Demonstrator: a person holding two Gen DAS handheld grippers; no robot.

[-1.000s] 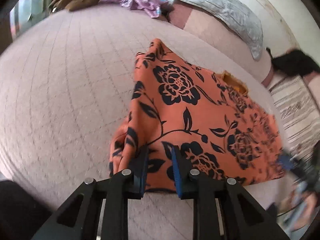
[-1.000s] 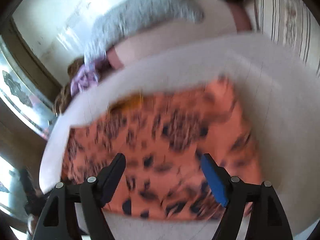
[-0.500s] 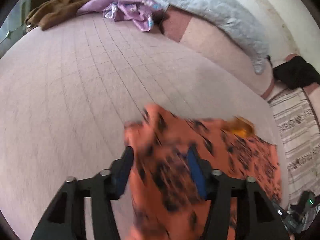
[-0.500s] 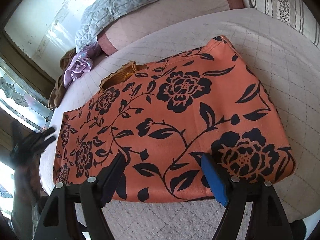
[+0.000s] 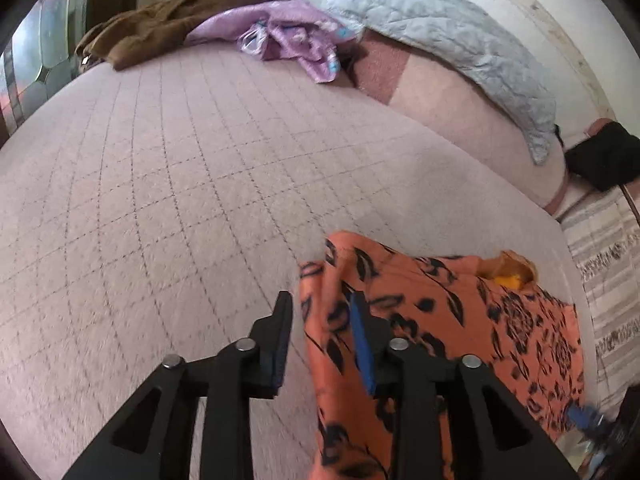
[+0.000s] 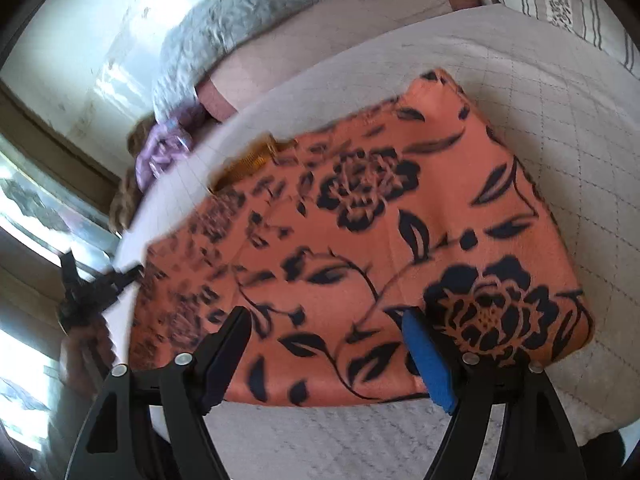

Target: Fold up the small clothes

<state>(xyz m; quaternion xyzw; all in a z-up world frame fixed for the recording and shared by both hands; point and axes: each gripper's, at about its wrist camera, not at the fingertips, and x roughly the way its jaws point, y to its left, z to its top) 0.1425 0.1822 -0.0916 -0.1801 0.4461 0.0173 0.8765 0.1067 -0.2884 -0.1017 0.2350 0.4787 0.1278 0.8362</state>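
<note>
Your floral garment lies flat on the bed, near its front edge. Behind it, at the bed's far end, you have a heap of clothes, with a quilted pillow to the heap's right

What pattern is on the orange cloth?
The cloth is orange with black flowers, leaves and vines, clearest in the right wrist view.

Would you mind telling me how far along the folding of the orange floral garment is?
Done: the orange floral garment lies as a flat folded rectangle on the quilted bed cover. In hand: the left tool is opening off its edge, gripping nothing; the right tool hovers open. Left: possibly another fold; the purple clothes wait unfolded.
</note>
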